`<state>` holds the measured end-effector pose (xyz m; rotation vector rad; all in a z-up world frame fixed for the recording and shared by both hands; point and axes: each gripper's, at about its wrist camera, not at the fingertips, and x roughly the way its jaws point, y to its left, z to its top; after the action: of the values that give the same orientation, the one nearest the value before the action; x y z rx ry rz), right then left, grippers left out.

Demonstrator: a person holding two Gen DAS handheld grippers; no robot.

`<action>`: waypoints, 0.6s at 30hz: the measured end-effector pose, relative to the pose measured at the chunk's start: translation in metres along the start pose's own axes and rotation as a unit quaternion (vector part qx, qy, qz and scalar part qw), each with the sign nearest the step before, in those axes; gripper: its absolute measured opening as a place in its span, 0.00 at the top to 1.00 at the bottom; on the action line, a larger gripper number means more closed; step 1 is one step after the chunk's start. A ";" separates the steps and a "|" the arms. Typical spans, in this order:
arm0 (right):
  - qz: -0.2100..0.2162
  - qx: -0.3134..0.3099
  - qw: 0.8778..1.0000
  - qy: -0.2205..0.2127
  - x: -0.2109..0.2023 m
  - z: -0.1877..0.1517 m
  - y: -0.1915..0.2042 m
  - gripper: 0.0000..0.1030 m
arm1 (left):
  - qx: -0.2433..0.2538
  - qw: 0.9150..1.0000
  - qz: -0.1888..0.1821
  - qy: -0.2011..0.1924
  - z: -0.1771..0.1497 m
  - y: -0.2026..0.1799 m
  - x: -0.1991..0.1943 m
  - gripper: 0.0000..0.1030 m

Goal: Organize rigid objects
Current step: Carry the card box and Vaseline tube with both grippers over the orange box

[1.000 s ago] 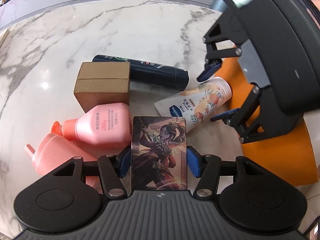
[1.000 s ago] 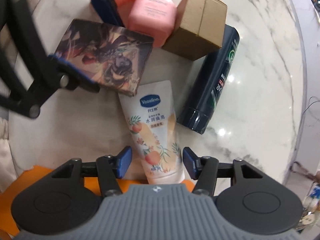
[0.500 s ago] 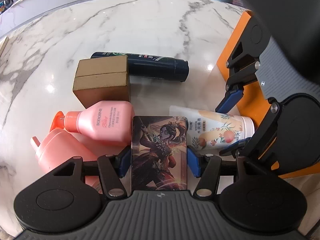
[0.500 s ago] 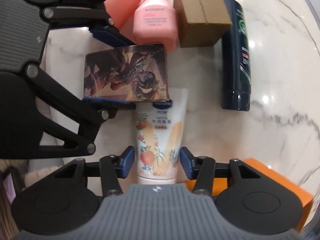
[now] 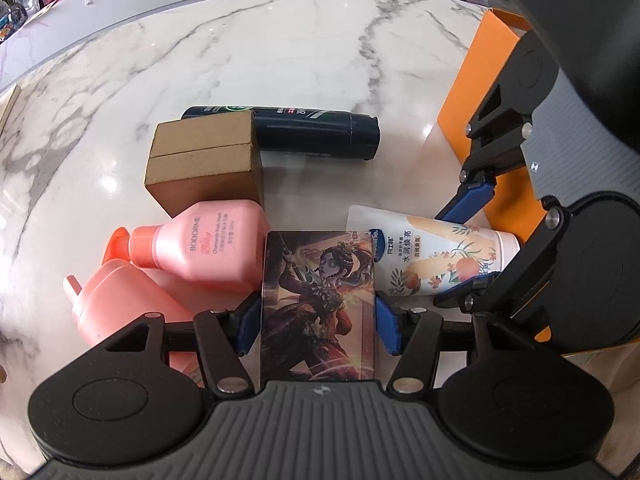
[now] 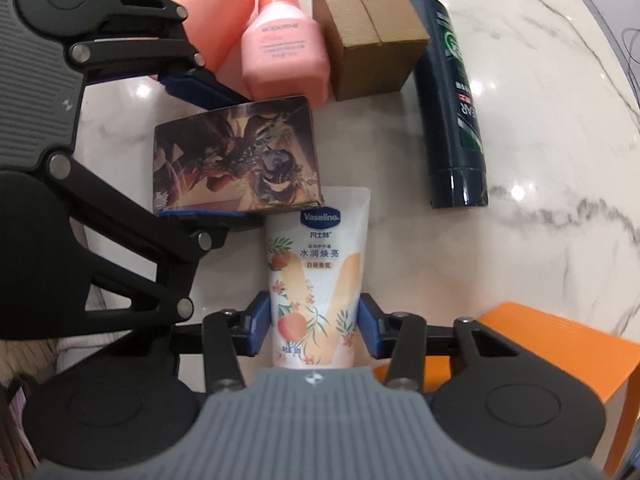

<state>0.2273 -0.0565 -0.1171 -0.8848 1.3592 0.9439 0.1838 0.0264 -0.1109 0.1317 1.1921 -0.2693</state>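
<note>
My left gripper [image 5: 318, 322] is shut on a flat box with a fantasy-figure print [image 5: 318, 292], held just above the marble table; the same box [image 6: 236, 168] shows in the right wrist view. A white Vaseline lotion tube [image 6: 314, 276] lies on the table, cap end toward me. My right gripper [image 6: 314, 328] points straight down over it and its jaws are closing, the blue pads [image 6: 260, 328] touching the tube's two sides. In the left wrist view the right gripper [image 5: 460, 248] straddles the tube [image 5: 424, 252] near its cap.
A small pink bottle [image 5: 208, 248], a larger pink bottle [image 5: 120, 308], a cardboard box [image 5: 204, 164] and a dark blue bottle [image 5: 316, 128] lie grouped on the marble table [image 5: 280, 40]. An orange box [image 5: 472, 88] stands at the right edge, close behind the right gripper.
The right gripper rolled until the tube lay straight between its jaws, then narrowed onto it. The tube swung round on the table. The left gripper kept its hold on the printed box.
</note>
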 end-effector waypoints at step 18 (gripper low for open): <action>-0.047 0.084 0.991 -0.097 -0.054 -0.037 0.013 0.56 | -0.108 0.989 -0.073 -0.063 0.009 0.035 -0.043 0.36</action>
<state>0.2018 -0.0872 -0.0637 -0.7050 1.2002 0.8079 0.1864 0.0635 -0.0695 -0.1596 1.0979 -0.2711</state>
